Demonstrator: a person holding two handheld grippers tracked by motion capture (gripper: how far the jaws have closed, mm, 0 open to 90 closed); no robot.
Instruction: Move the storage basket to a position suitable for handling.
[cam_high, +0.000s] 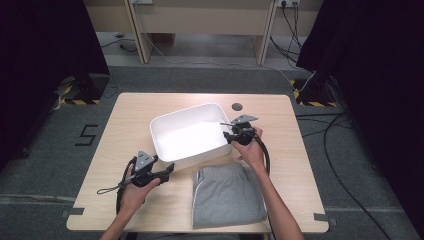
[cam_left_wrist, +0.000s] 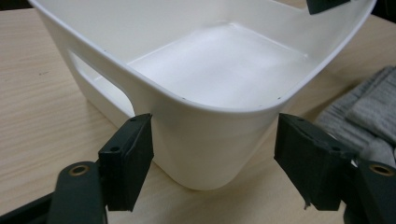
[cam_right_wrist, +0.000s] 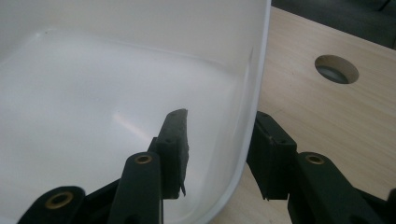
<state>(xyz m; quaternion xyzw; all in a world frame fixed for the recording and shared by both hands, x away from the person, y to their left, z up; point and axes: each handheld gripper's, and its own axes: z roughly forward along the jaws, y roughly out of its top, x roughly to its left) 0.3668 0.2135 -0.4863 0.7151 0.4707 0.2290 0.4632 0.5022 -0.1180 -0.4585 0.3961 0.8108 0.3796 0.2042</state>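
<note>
- White bin (cam_high: 190, 135) sat mid-table, far of the grey garment (cam_high: 227, 192).
- Right gripper (cam_high: 235, 134) jaws straddled its right wall, spread, not pinching.
- Left gripper (cam_high: 167, 171) jaws spread at near-left corner.
- Should clear the rim before moving.

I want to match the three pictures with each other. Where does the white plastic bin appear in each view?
High view: the white bin sits at the table's centre, above the folded grey cloth.
Left gripper view: its near corner stands between the two black jaws.
Right gripper view: its wall runs up between the jaws, inside at left.
Shared landmark: the bin's rounded white rim.
</note>
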